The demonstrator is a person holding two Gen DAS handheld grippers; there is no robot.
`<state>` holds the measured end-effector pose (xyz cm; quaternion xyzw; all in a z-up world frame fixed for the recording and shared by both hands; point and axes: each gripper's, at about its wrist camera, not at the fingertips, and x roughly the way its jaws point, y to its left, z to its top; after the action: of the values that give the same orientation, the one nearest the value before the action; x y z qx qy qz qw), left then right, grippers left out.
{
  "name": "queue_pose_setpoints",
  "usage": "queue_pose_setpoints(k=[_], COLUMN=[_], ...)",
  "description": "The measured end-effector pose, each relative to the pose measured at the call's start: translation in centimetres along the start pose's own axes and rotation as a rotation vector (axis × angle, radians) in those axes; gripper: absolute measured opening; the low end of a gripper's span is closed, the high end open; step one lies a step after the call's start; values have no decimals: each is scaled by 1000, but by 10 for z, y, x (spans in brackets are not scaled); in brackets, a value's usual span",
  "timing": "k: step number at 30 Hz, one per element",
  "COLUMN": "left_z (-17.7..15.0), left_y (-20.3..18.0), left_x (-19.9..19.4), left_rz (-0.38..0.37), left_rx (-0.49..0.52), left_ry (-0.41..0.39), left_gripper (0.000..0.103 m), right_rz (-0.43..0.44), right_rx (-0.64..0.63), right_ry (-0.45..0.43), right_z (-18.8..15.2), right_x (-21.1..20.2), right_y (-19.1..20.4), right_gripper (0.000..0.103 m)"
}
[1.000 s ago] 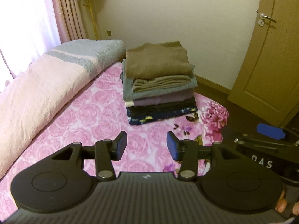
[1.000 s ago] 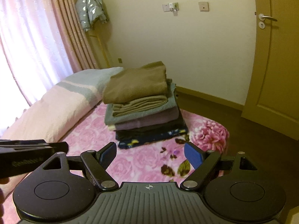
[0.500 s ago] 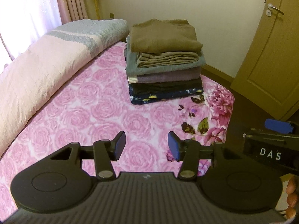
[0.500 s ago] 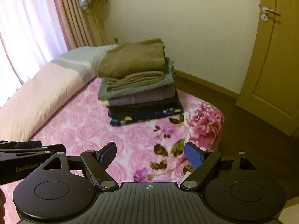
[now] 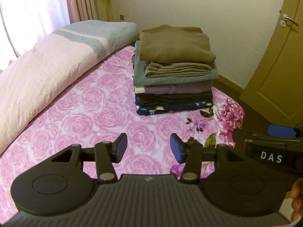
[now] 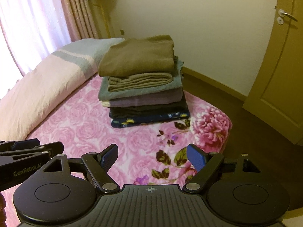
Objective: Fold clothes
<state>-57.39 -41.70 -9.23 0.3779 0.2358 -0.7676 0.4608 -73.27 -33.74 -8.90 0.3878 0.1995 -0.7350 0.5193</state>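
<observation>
Stack of folded clothes (image 5: 173,70) sits at the far end of the pink rose bedspread (image 5: 90,117), just right of the rolled pink-grey quilt (image 5: 47,66). Left gripper (image 5: 147,147) and right gripper (image 6: 152,157) hover over the bedspread, well short of the stack, both with fingers spread, holding nothing.

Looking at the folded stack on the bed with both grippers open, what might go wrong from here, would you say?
1. The stack of folded clothes stands tall near the corner of the bed; a nudge might tip it toward the floor.
2. The layers are uneven: the olive top piece overhangs the smaller folds beneath, so it may slide if bumped.
3. The left gripper and right gripper are side by side and could knock together.
</observation>
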Motion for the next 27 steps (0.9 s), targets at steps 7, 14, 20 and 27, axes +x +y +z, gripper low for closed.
queue_pose_setpoints(k=[7, 14, 20, 27], left_z=[13, 25, 34, 44], left_y=[-10, -15, -19, -25], left_x=[19, 39, 55, 71], left_rz=[1, 4, 4, 5], left_rx=[-5, -10, -14, -15], left_ry=[17, 40, 56, 69], left_gripper=[46, 46, 46, 46], right_rz=[7, 7, 8, 8], right_rx=[-6, -5, -14, -13], right_ry=[43, 72, 95, 118], right_z=[11, 25, 33, 43], right_x=[21, 41, 56, 69], right_y=[-10, -20, -23, -30], right_gripper=[82, 82, 82, 82])
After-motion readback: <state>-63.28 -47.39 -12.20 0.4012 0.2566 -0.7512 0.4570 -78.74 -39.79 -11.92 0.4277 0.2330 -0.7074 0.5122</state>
